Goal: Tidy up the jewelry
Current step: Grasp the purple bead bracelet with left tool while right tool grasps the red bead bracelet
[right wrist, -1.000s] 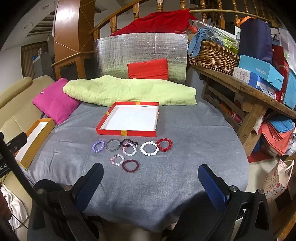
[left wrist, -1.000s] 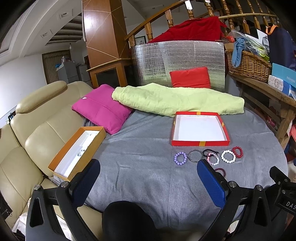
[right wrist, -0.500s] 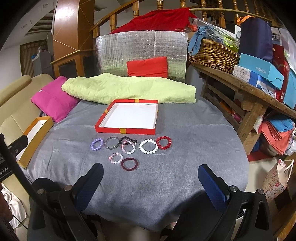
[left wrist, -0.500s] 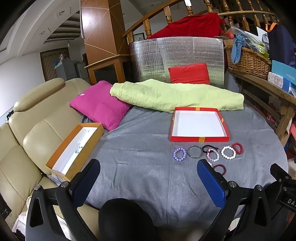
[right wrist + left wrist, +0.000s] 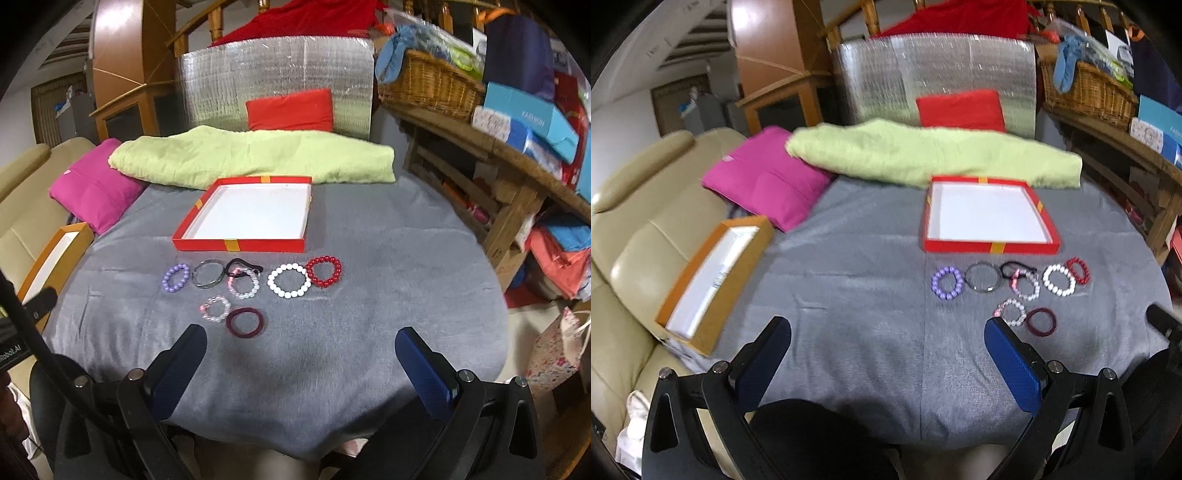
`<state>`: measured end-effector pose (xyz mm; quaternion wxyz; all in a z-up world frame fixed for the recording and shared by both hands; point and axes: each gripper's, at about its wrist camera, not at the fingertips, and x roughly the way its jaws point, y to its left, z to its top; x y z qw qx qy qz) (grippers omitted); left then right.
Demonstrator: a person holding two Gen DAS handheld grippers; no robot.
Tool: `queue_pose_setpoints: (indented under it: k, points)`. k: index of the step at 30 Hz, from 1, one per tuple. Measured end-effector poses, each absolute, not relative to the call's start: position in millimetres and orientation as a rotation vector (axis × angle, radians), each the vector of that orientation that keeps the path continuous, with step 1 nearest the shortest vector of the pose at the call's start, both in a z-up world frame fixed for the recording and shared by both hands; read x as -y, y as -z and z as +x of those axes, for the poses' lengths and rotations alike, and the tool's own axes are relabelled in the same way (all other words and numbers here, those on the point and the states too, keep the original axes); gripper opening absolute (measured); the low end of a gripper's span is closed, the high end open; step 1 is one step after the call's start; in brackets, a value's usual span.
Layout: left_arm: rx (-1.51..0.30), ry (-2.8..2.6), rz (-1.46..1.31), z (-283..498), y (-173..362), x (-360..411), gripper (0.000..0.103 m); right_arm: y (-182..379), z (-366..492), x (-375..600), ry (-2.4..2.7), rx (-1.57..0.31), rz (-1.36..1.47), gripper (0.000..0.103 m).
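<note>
Both grippers (image 5: 886,343) (image 5: 300,352) wide apart, empty, blue box (image 5: 532,114) (mirrored "FASHION"), bracelets (image 5: 251,286).

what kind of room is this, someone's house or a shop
Most likely a lived-in home, a living room: a leather sofa beside the cloth-covered table, a wooden stair railing behind, and a cluttered shelf with a wicker basket.

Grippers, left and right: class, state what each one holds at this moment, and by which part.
Nothing is held. The left gripper and right gripper are both open and empty above the grey cloth; the bracelets, such as the maroon ring, lie untouched.
</note>
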<state>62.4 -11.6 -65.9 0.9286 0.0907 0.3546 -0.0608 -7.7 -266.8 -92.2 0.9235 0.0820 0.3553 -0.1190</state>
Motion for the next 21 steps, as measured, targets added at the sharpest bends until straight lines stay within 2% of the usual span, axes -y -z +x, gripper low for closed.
queue_pose_setpoints:
  k: [10, 15, 20, 21]
  points:
    - [-0.928, 0.215, 0.149, 149.6, 134.3, 23.8, 0.103, 159.4, 72.4, 363.2, 0.197, -0.866, 0.38, 0.102]
    - [-0.946, 0.27, 0.127, 181.2, 141.2, 39.0, 0.103, 180.7, 111.9, 384.9, 0.188, -0.899, 0.419, 0.087]
    - [-0.973, 0.309, 0.135, 210.5, 152.7, 54.6, 0.103, 194.4, 150.7, 395.8, 0.21, -0.924, 0.395, 0.06]
    - [-0.985, 0.316, 0.135, 216.5, 156.8, 57.8, 0.103, 198.4, 156.5, 397.1, 0.206, -0.938, 0.397, 0.058]
